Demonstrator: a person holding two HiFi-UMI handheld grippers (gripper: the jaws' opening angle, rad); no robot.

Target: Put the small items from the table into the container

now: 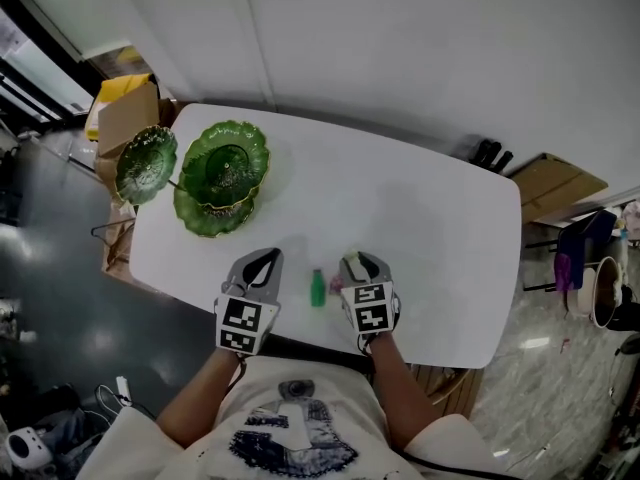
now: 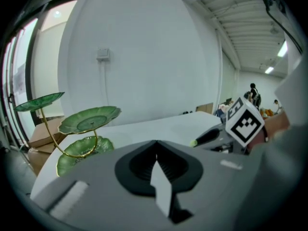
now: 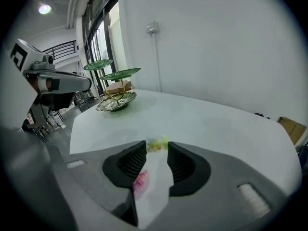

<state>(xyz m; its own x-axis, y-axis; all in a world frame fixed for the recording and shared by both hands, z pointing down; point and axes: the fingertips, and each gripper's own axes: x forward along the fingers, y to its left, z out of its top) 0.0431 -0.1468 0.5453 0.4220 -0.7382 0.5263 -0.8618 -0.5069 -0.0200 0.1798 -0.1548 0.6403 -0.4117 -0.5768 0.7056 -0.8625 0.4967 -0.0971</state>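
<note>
One small item (image 3: pixel 155 145) in right gripper (image 3: pixel 157 149); one green item (image 1: pixel 318 288) beside.

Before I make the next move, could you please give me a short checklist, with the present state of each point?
1. Right gripper has a load: ok. A small yellow-green item appears pinched between its jaw tips.
2. Left gripper is free: ok. Its jaws are together with nothing between them.
3. Way to the green tiered dish is open: ok. Only bare white table lies between.
4. Room in the dish: cannot tell. Its tiers show too small to judge.
5. Table is cleared of small items: not ok. A green item and a pink item lie on it near the grippers.
</note>
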